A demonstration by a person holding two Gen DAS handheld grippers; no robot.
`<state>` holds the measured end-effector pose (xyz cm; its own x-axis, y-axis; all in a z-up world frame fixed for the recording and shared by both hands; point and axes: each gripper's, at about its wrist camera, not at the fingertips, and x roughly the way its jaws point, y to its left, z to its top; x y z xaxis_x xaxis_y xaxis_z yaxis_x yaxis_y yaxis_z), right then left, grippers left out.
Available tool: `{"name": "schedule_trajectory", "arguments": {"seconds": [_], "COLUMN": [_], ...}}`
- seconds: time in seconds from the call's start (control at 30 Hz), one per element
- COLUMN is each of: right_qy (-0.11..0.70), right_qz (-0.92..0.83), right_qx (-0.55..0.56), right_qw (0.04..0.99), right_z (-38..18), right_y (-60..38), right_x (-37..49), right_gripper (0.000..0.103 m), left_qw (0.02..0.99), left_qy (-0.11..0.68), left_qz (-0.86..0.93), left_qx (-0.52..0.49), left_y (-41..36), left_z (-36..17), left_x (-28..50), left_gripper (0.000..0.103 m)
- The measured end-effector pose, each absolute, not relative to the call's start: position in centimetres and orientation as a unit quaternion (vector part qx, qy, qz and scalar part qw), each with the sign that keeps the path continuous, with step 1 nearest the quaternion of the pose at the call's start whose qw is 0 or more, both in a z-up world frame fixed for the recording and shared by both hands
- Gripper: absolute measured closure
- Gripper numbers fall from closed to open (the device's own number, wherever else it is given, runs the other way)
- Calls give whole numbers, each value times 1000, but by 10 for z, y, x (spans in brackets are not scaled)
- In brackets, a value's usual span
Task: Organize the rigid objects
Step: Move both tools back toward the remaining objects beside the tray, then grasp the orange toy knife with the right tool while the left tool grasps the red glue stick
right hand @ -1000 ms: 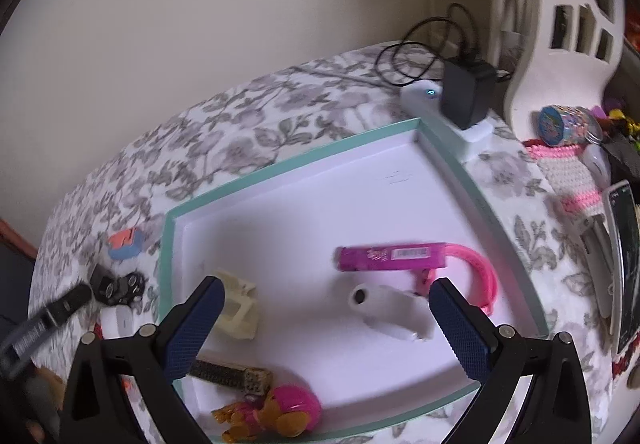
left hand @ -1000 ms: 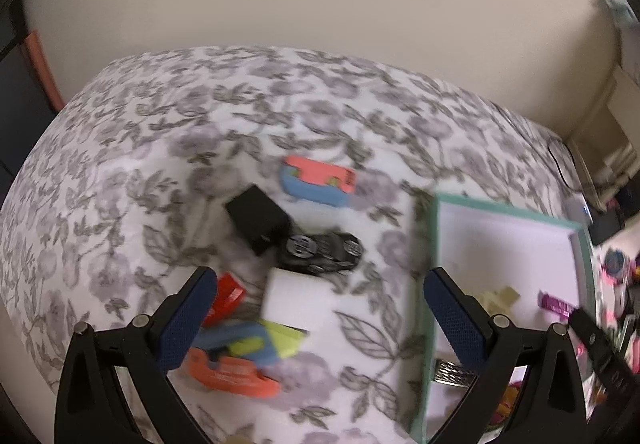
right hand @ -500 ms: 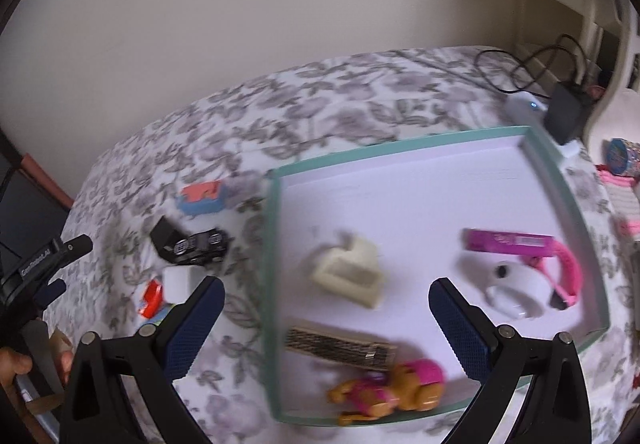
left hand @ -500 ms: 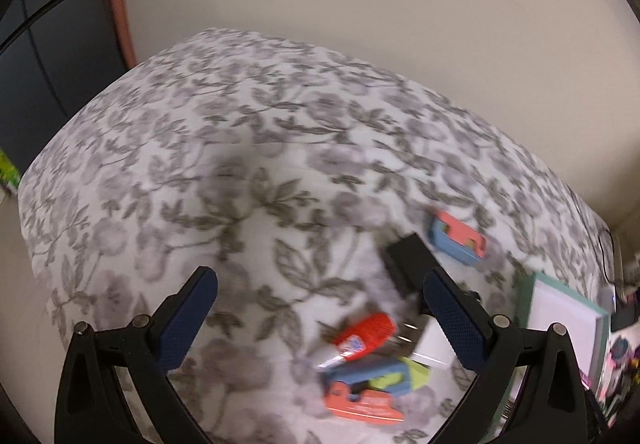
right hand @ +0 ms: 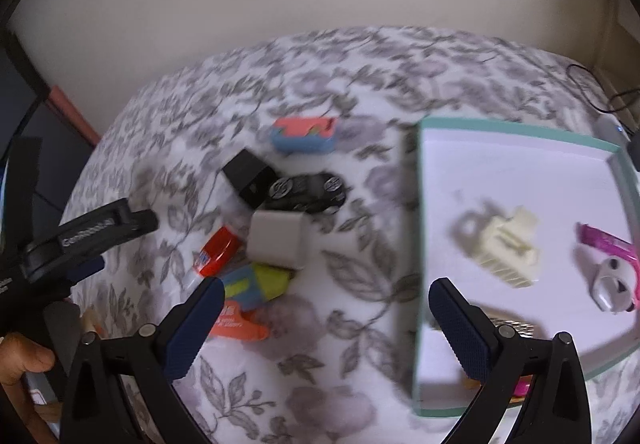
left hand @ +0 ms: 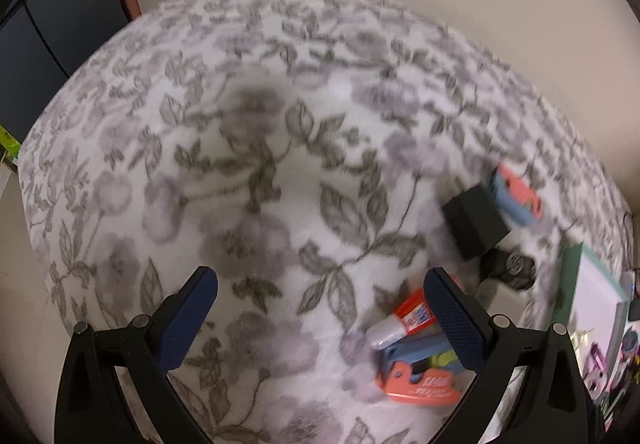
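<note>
Small rigid objects lie in a loose cluster on the flowered cloth [right hand: 340,324], to the left of a teal-rimmed tray [right hand: 418,244].

Cluster, right wrist view: a blue and coral block [right hand: 305,134] at the far side, well apart from the rest; a black cube [right hand: 250,174] touching a black toy car [right hand: 308,188]; a white box [right hand: 276,240] just in front of the car; a red tube [right hand: 216,252] to the left of the box; a blue and yellow piece [right hand: 256,284] under the box's near edge; an orange piece [right hand: 240,322] nearest the camera. Frame is motion-blurred, so fine detail cannot be read.

Tray contents: a cream plastic part [right hand: 506,246] near the middle, a pink strap [right hand: 608,244] and a white rounded thing [right hand: 610,284] toward the right rim. A metal band partly hidden behind the right finger.

Right gripper [right hand: 326,328]: jaws spread wide, nothing between them, hanging above bare cloth between the cluster and the tray.

Left gripper [left hand: 320,320]: jaws likewise spread wide and empty, over bare cloth. In its view the red tube [left hand: 414,316] and orange piece [left hand: 420,384] sit just beside the right finger [left hand: 452,320]; black cube [left hand: 474,226] and block [left hand: 516,200] farther off.

A hand [right hand: 20,364] holds the left gripper's handle at the left edge of the right wrist view.
</note>
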<state>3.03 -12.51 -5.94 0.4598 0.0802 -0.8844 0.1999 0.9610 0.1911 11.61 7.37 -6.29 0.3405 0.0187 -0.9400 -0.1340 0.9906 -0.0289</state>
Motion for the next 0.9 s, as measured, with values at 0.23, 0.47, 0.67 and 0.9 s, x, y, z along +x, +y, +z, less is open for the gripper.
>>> {"name": "schedule_trajectory", "arguments": {"seconds": [0.23, 0.47, 0.67, 0.9], "right_qy": [550, 568, 576, 581], "right_qz": [-1, 16, 23, 31], "right_qx": [112, 87, 90, 58], "right_qw": [828, 818, 812, 811], "right_z": [-82, -97, -108, -119], "right_y": [-96, -75, -64, -40], "right_x": [39, 46, 54, 63], "right_gripper": [0, 0, 0, 0], "left_qw": [793, 794, 787, 787], "left_qy": [603, 596, 600, 600], "left_qz": [57, 95, 108, 104], "left_qx": [-58, -75, -97, -99], "left_y": [83, 109, 126, 131], "left_z": [-83, -81, -84, -82], "left_x": [115, 111, 109, 108], "left_gripper": [0, 0, 0, 0]}}
